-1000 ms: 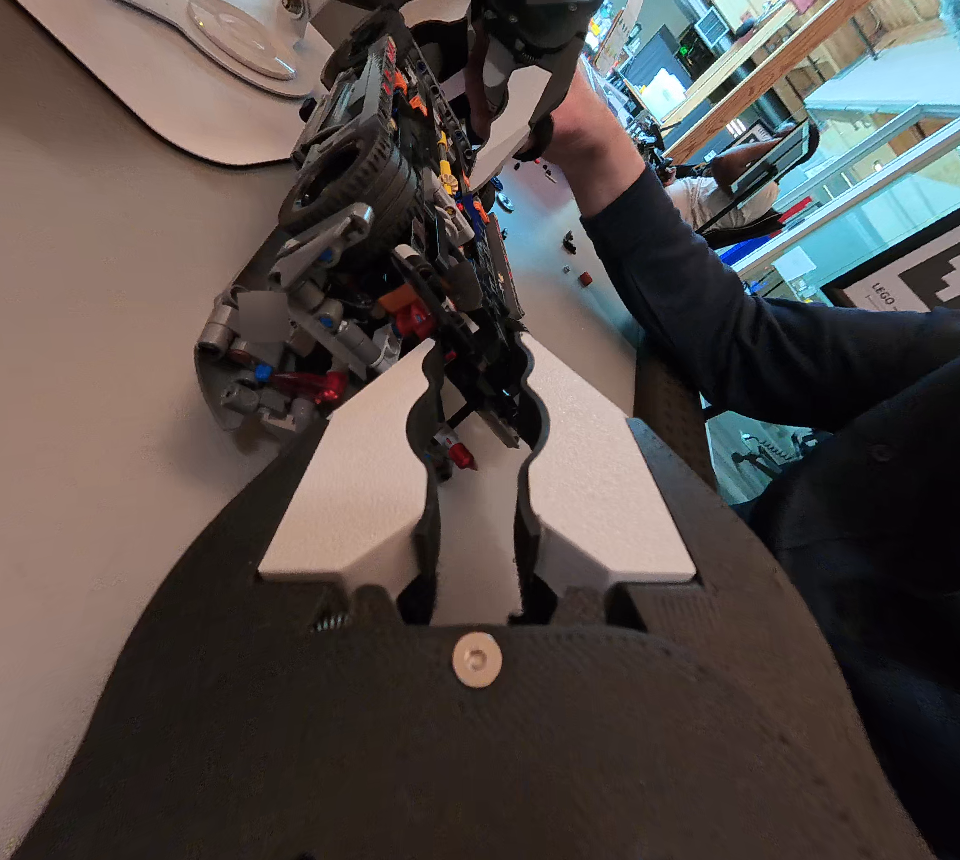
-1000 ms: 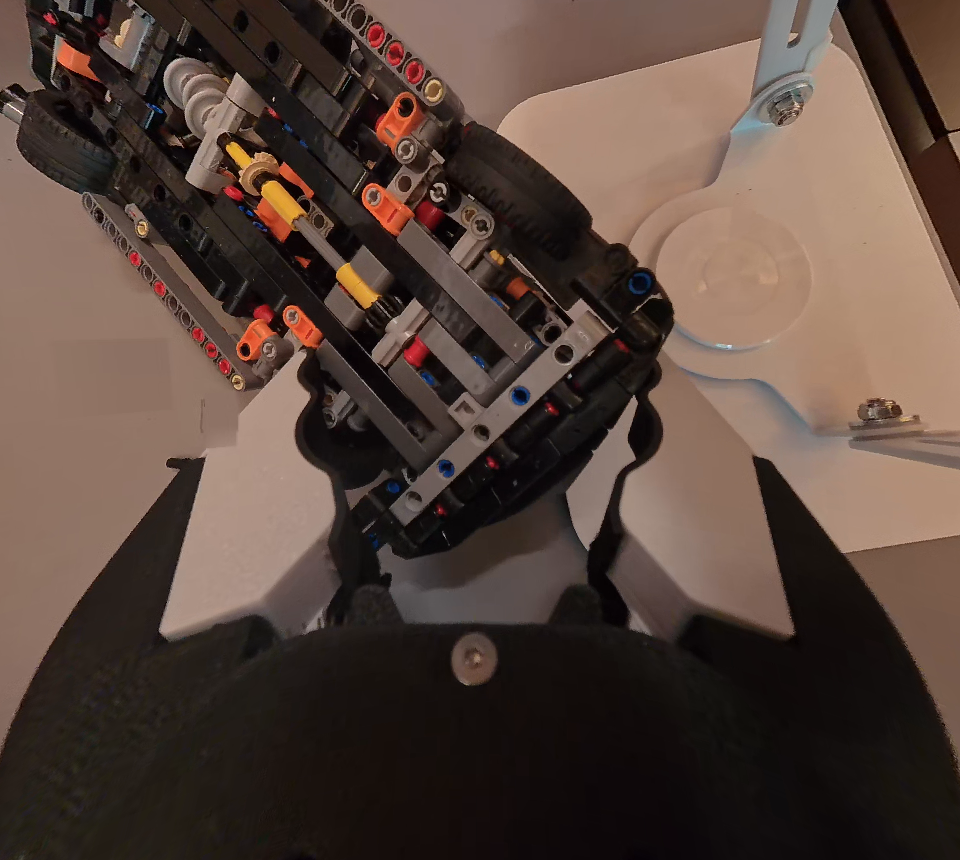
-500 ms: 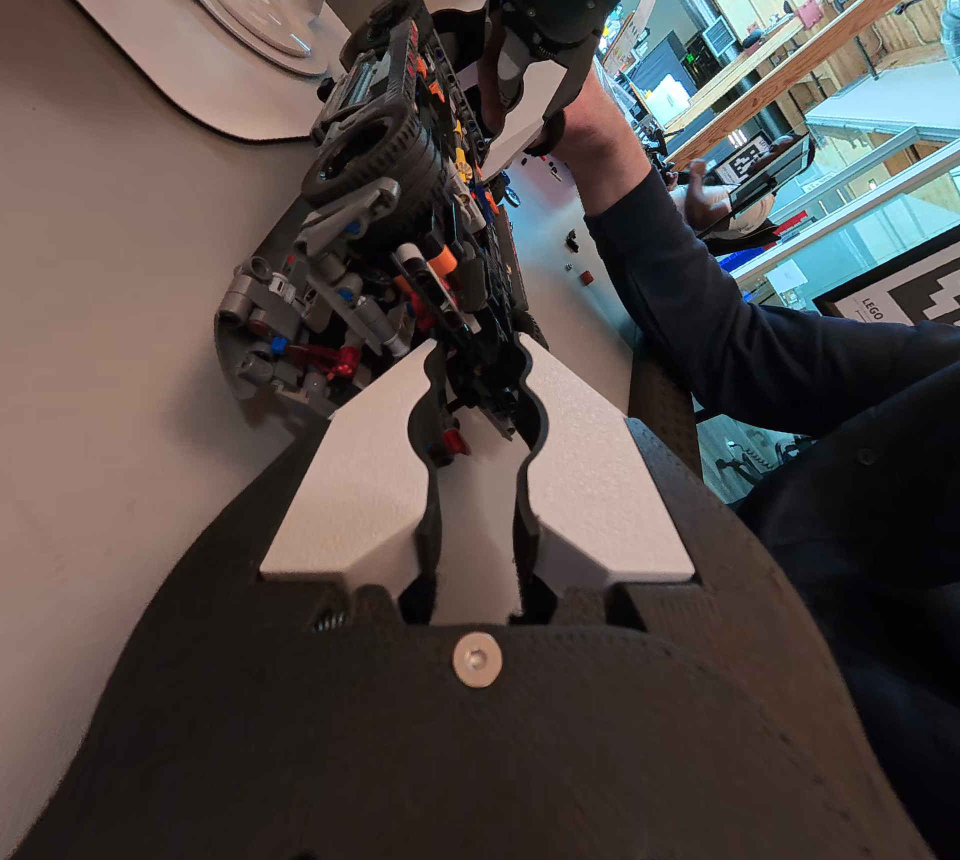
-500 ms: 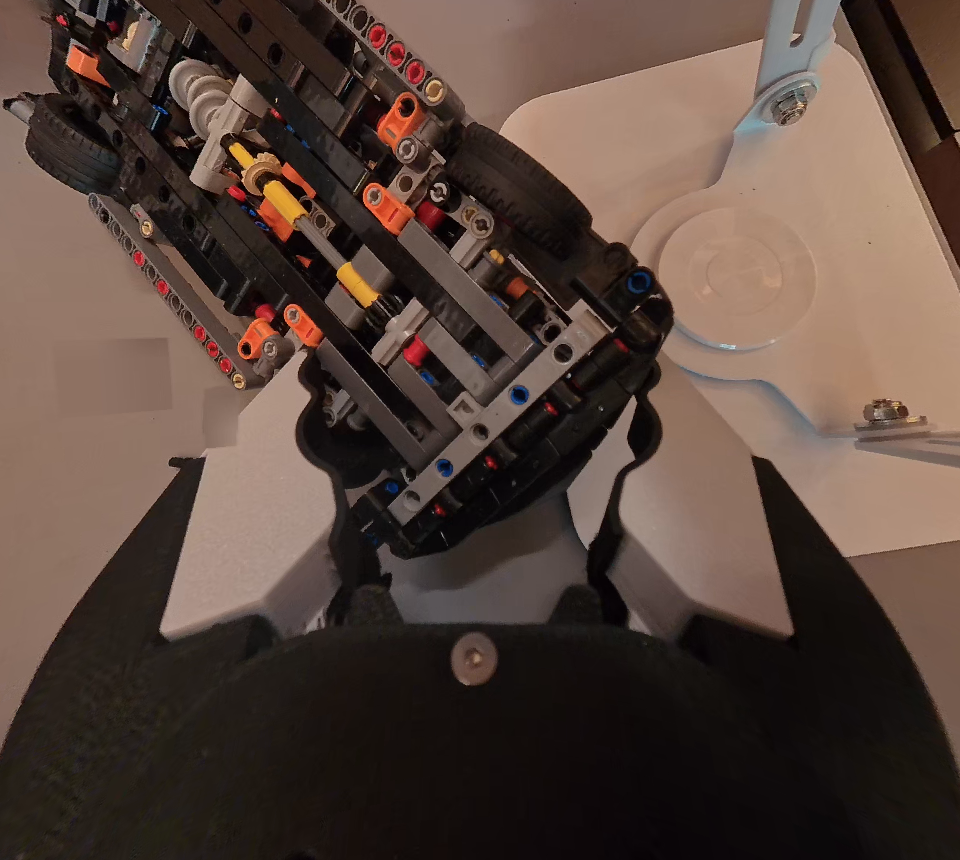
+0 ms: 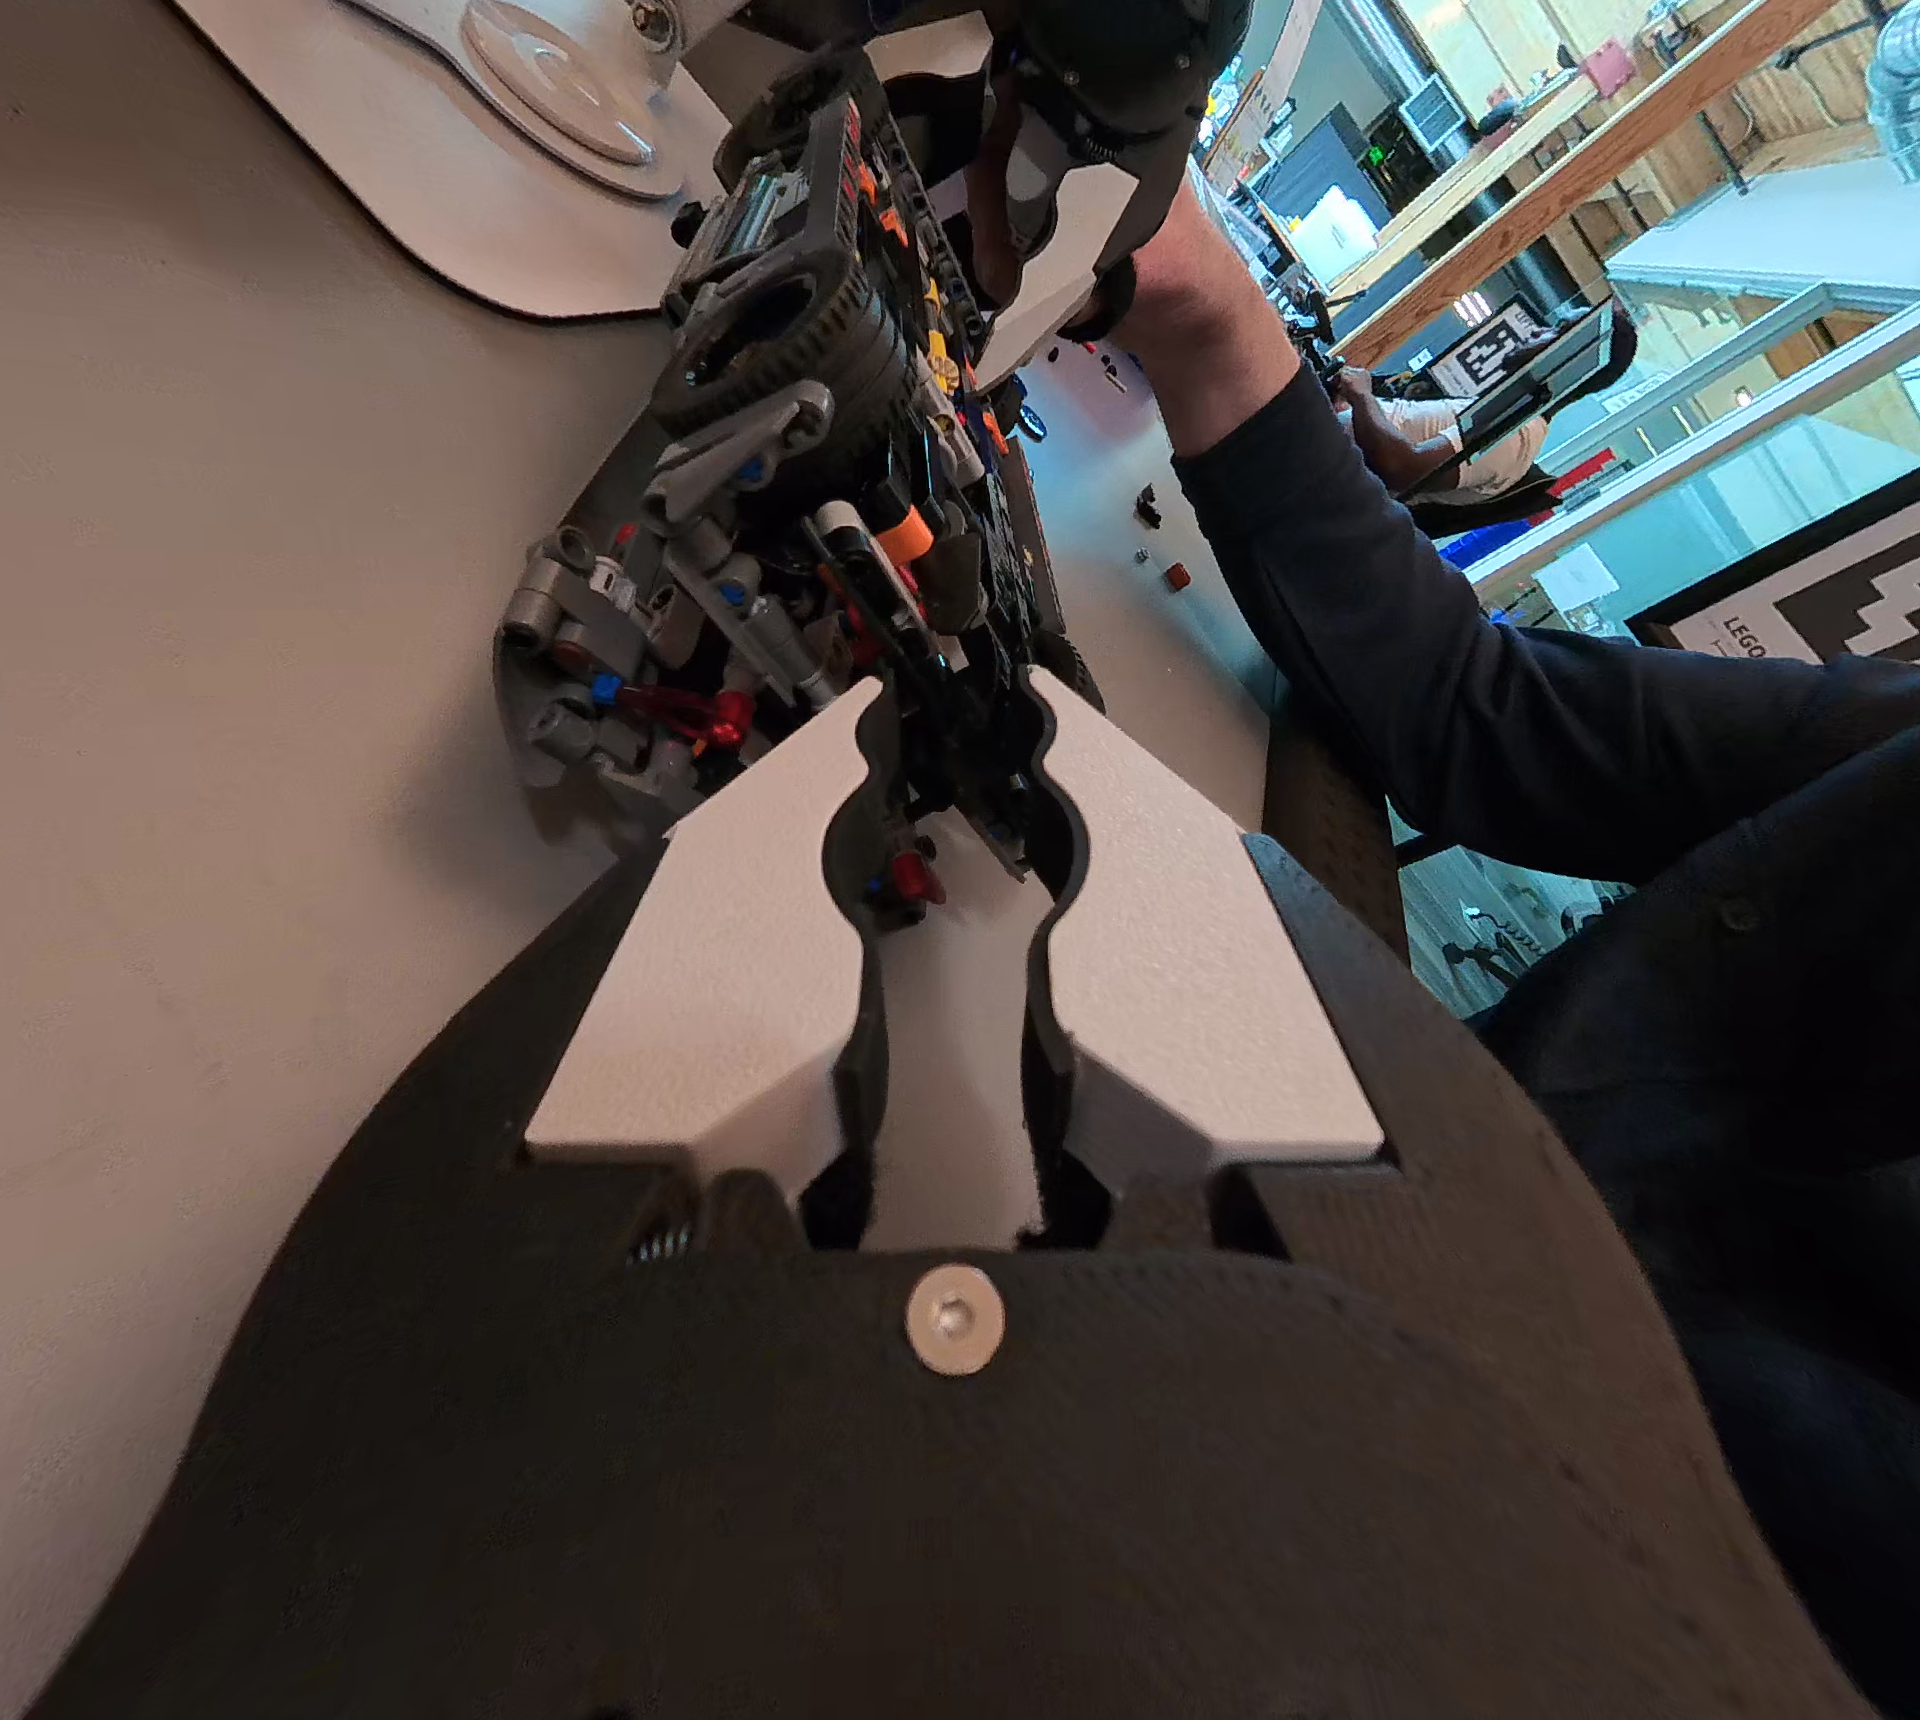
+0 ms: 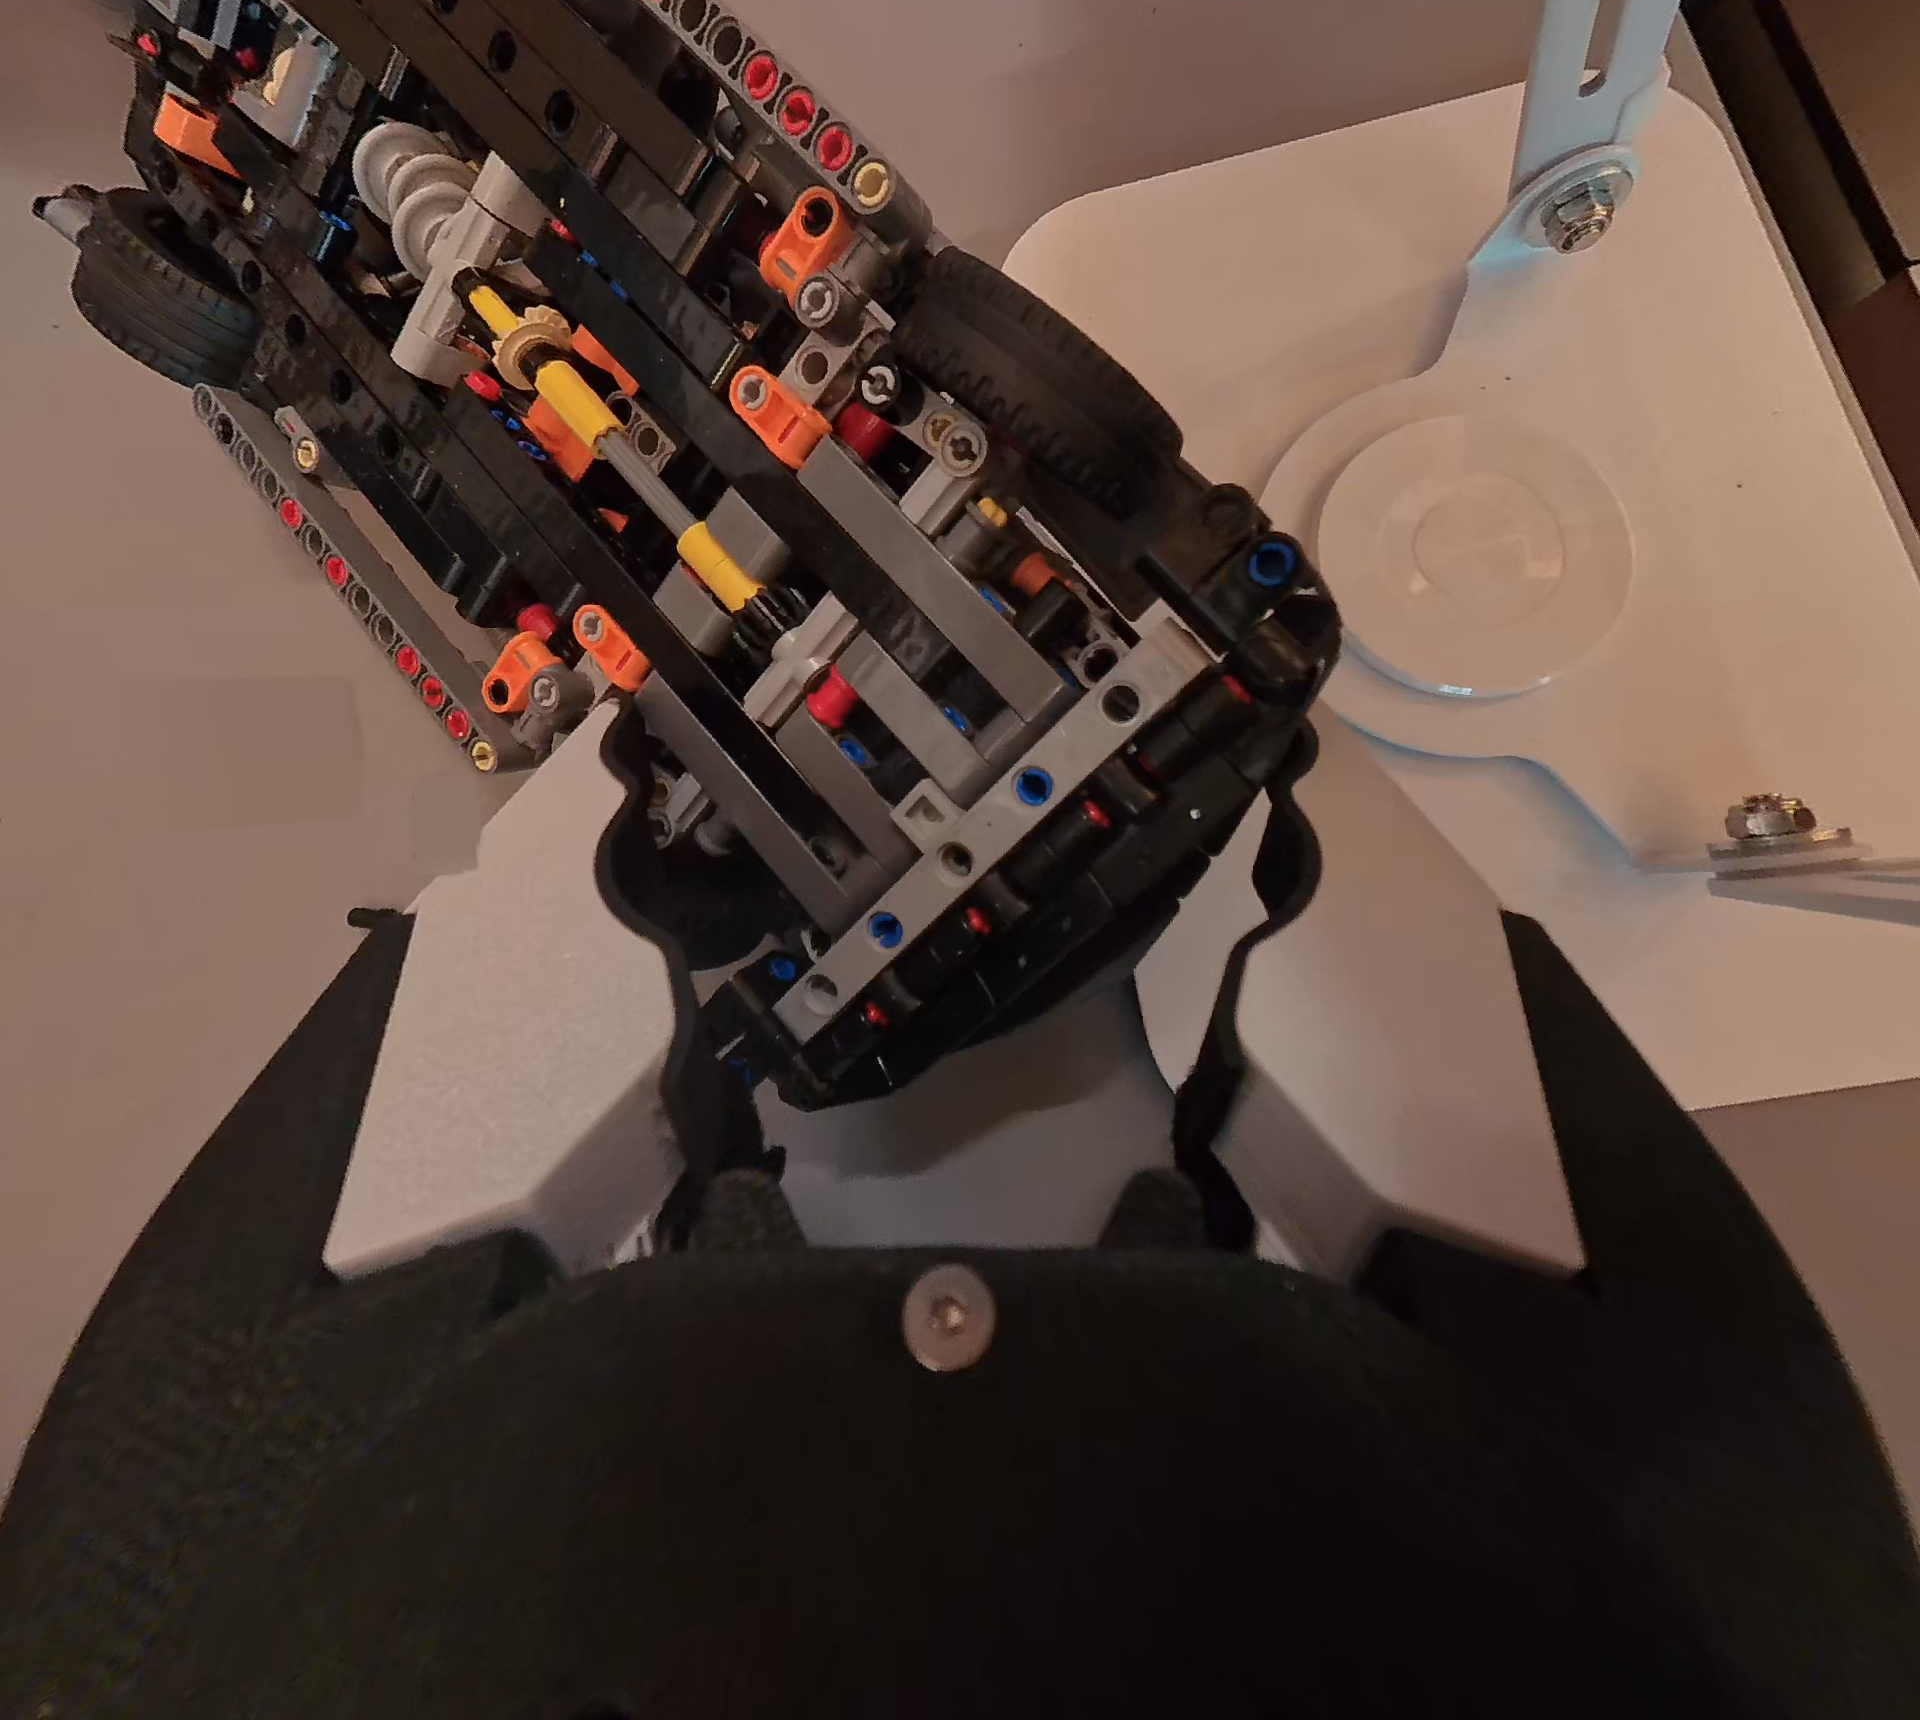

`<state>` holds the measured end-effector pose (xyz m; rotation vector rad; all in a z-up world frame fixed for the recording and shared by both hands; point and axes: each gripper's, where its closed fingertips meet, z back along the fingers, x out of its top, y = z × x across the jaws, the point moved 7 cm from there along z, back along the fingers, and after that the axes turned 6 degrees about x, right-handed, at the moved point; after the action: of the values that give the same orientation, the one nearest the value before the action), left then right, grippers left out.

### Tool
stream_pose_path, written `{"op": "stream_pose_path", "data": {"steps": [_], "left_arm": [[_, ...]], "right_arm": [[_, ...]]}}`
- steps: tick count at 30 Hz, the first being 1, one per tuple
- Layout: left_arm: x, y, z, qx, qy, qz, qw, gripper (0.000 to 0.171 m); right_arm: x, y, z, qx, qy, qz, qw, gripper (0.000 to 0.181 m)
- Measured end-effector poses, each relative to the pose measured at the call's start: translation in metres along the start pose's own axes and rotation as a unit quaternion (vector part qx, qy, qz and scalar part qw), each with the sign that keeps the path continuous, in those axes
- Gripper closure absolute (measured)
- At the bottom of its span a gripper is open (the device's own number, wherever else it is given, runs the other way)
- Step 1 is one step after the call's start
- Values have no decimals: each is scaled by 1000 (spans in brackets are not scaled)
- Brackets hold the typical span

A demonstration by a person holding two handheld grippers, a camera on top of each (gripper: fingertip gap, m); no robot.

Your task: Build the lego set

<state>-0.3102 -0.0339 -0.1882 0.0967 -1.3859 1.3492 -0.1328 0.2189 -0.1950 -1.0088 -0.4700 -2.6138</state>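
- The lego car chassis point(image 6: 665, 444), a long frame of black and grey beams with orange, yellow and red bits, is held up between the two tools, tipped on its side with its lower edge down near the pale worktop point(image 5: 208, 631).
- The left tongs point(image 5: 951, 714) are closed on one end of it: black beams sit pinched between the two white fingers point(image 5: 748, 922), and a small red piece pokes out in the gap just behind the tips.
- The right tongs point(image 6: 951, 756) are clamped across the other end, fingers set wide with the grey cross beam and the black end pieces filling the space between them.
- In the left wrist view the right tongs point(image 5: 1039, 247) show farther off, at the far end of the model, with a person's wrist and dark sleeve point(image 5: 1455, 631) behind them.
- One black tyre point(image 5: 790, 351) faces the left camera; another tyre point(image 6: 1039, 371) sits by the white base plate point(image 6: 1247, 299) (a flat plate with a clear disc and a slotted metal bracket bolted to it).
- A few small loose pieces point(image 5: 1174, 574) lie on the worktop beyond the model, near the sleeve.
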Motion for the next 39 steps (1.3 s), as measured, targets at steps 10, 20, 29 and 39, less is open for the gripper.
{"op": "stream_pose_path", "data": {"steps": [10, 20, 29, 39], "left_arm": [[3, 3, 6, 18, -14, -5, 1000, 150], [8, 6, 12, 47, -34, -22, 998, 150], [11, 2, 13, 54, -41, -35, 997, 152], [15, -1, 17, 61, -54, -37, 996, 153]], "right_arm": [[4, 4, 15, -15, 6, 3, 1000, 71], [37, 38, 45, -61, 35, 52, 996, 114], [98, 102, -29, -45, 37, 129, 990, 133], [113, 117, -71, -88, 33, 104, 990, 140]]}}
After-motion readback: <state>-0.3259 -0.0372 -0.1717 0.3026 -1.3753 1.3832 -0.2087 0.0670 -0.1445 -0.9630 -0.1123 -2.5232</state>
